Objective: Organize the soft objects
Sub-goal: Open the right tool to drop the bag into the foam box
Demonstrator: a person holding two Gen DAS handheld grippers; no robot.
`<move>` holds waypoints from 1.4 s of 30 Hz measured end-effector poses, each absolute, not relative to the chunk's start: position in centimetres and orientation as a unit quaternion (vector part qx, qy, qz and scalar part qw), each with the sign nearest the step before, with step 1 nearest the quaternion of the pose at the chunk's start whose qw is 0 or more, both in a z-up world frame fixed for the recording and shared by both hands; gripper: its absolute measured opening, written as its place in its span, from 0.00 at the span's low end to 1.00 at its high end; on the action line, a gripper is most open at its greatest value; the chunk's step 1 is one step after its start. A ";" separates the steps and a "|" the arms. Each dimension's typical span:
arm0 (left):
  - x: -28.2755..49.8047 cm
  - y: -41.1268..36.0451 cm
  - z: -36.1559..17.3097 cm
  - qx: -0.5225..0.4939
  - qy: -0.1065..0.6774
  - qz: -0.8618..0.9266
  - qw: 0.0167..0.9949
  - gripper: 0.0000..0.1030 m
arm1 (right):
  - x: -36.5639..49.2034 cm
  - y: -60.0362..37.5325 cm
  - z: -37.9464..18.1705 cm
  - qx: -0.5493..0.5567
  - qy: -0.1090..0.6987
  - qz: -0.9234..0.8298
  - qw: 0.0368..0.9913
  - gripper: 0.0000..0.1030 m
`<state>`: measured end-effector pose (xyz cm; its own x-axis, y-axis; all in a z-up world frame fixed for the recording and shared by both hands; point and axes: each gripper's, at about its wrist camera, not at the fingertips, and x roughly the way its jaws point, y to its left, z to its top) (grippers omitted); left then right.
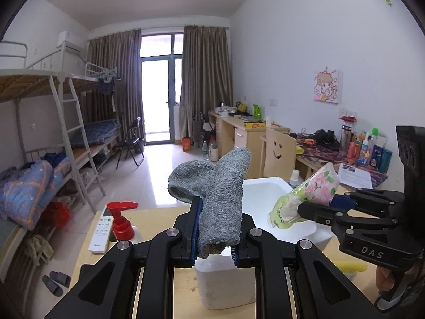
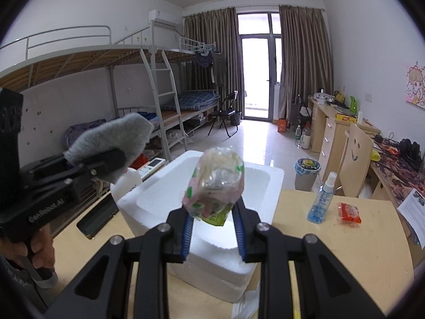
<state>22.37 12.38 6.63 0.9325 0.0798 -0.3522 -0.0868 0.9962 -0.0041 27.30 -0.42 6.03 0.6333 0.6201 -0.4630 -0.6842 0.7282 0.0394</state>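
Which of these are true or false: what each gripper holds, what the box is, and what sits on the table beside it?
1. The left gripper is shut on a grey towel. True.
2. The right gripper holds a spray bottle. False: it is shut on a floral tissue pack; the spray bottle stands on the table.
3. The white foam box has its lid on. False: it is open on top.
4. A red-capped pump bottle stands beside a remote control. True.
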 end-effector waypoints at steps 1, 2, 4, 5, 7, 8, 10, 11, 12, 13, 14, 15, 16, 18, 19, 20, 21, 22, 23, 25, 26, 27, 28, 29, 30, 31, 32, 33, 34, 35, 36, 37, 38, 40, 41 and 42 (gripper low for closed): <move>22.4 12.6 6.6 -0.011 0.180 0.045 0.983 0.19 | 27.5 -0.2 5.9 -0.071 0.232 0.362 0.900 0.31; 22.5 12.6 6.5 -0.012 0.180 0.046 0.983 0.19 | 27.7 -0.1 5.8 -0.073 0.233 0.363 0.899 0.31; 22.7 12.8 6.5 -0.013 0.182 0.050 0.982 0.19 | 28.0 0.3 5.7 -0.078 0.234 0.363 0.899 0.31; 22.8 12.8 6.4 -0.012 0.183 0.051 0.982 0.19 | 28.1 0.5 5.6 -0.080 0.236 0.362 0.898 0.31; 22.8 12.9 6.5 -0.015 0.183 0.054 0.982 0.19 | 28.5 1.0 5.4 -0.084 0.242 0.362 0.896 0.31; 22.7 12.9 6.5 -0.015 0.182 0.053 0.982 0.19 | 29.0 1.2 5.5 -0.084 0.244 0.362 0.896 0.31; 22.8 12.8 6.6 -0.013 0.181 0.055 0.982 0.19 | 29.5 1.5 5.5 -0.087 0.248 0.360 0.895 0.31; 23.0 12.9 6.6 -0.012 0.182 0.056 0.982 0.19 | 29.9 1.7 5.4 -0.089 0.250 0.358 0.895 0.31; 23.0 12.9 6.6 -0.014 0.184 0.057 0.981 0.19 | 30.1 1.9 5.3 -0.092 0.252 0.357 0.895 0.31; 23.2 13.0 6.6 -0.016 0.185 0.059 0.981 0.19 | 30.3 2.1 5.3 -0.093 0.253 0.357 0.894 0.31; 23.3 13.0 6.6 -0.016 0.187 0.059 0.981 0.19 | 30.4 2.3 5.2 -0.095 0.253 0.355 0.895 0.31; 23.3 12.9 6.6 -0.017 0.187 0.060 0.980 0.19 | 30.6 2.6 5.1 -0.099 0.254 0.352 0.895 0.32; 23.4 12.9 6.6 -0.018 0.188 0.061 0.980 0.19 | 30.7 2.7 5.1 -0.099 0.256 0.352 0.895 0.33; 23.4 12.8 6.6 -0.017 0.189 0.061 0.980 0.19 | 31.0 2.9 4.9 -0.099 0.261 0.355 0.892 0.49; 23.4 12.9 6.6 -0.018 0.188 0.062 0.980 0.19 | 31.0 3.0 4.8 -0.101 0.262 0.354 0.892 0.61; 23.4 12.9 6.6 -0.019 0.188 0.062 0.980 0.19 | 31.0 3.1 4.8 -0.099 0.260 0.352 0.894 0.67; 23.5 12.9 6.6 -0.020 0.188 0.062 0.980 0.19 | 31.1 3.0 4.8 -0.097 0.259 0.352 0.894 0.75; 23.4 12.9 6.6 -0.021 0.189 0.062 0.980 0.19 | 31.1 2.9 4.8 -0.095 0.258 0.352 0.895 0.81; 23.5 12.9 6.6 -0.021 0.189 0.061 0.980 0.19 | 31.2 2.8 4.9 -0.091 0.256 0.350 0.897 0.83; 23.7 13.0 6.6 -0.023 0.193 0.060 0.979 0.19 | 31.2 2.5 5.1 -0.087 0.254 0.349 0.898 0.89; 23.8 12.9 6.6 -0.025 0.194 0.059 0.979 0.19 | 31.0 2.4 5.2 -0.087 0.254 0.347 0.899 0.93; 23.9 12.9 6.5 -0.024 0.195 0.058 0.979 0.19 | 30.9 2.3 5.3 -0.085 0.255 0.344 0.900 0.94; 24.0 12.9 6.6 -0.024 0.197 0.057 0.979 0.19 | 30.8 2.1 5.3 -0.083 0.254 0.343 0.901 0.94; 24.1 12.9 6.6 -0.025 0.198 0.057 0.978 0.19 | 30.7 1.9 5.4 -0.082 0.253 0.343 0.901 0.94; 24.2 12.9 6.5 -0.024 0.199 0.056 0.978 0.19 | 30.6 1.6 5.5 -0.081 0.252 0.344 0.901 0.94; 24.4 13.0 6.5 -0.024 0.199 0.054 0.978 0.19 | 30.4 1.3 5.7 -0.079 0.250 0.341 0.903 0.95; 24.6 12.9 6.5 -0.025 0.202 0.053 0.978 0.19 | 30.3 1.0 5.8 -0.077 0.248 0.341 0.903 0.95; 24.8 12.8 6.5 -0.025 0.204 0.051 0.977 0.19 | 30.2 0.7 5.9 -0.074 0.247 0.343 0.903 0.95; 25.0 12.7 6.4 -0.026 0.206 0.047 0.977 0.19 | 30.1 0.5 6.0 -0.073 0.245 0.343 0.904 0.95; 25.2 12.5 6.3 -0.026 0.207 0.044 0.977 0.19 | 29.9 0.3 6.1 -0.073 0.243 0.342 0.905 0.95; 25.2 12.4 6.3 -0.025 0.208 0.043 0.977 0.19 | 29.9 0.1 6.2 -0.074 0.240 0.340 0.906 0.95; 25.5 12.3 6.3 -0.023 0.209 0.044 0.977 0.19 | 29.7 -0.2 6.3 -0.076 0.237 0.337 0.908 0.95; 25.6 12.2 6.3 -0.024 0.209 0.045 0.977 0.19 | 29.5 -0.5 6.3 -0.078 0.234 0.335 0.909 0.95; 25.7 12.0 6.3 -0.023 0.208 0.041 0.977 0.19 | 29.3 -1.0 6.4 -0.079 0.232 0.329 0.912 0.96; 25.7 11.9 6.4 -0.021 0.207 0.042 0.977 0.19 | 29.2 -1.4 6.5 -0.078 0.232 0.327 0.913 0.96; 25.8 11.7 6.5 -0.016 0.205 0.042 0.978 0.19 | 29.1 -1.7 6.5 -0.077 0.231 0.325 0.914 0.96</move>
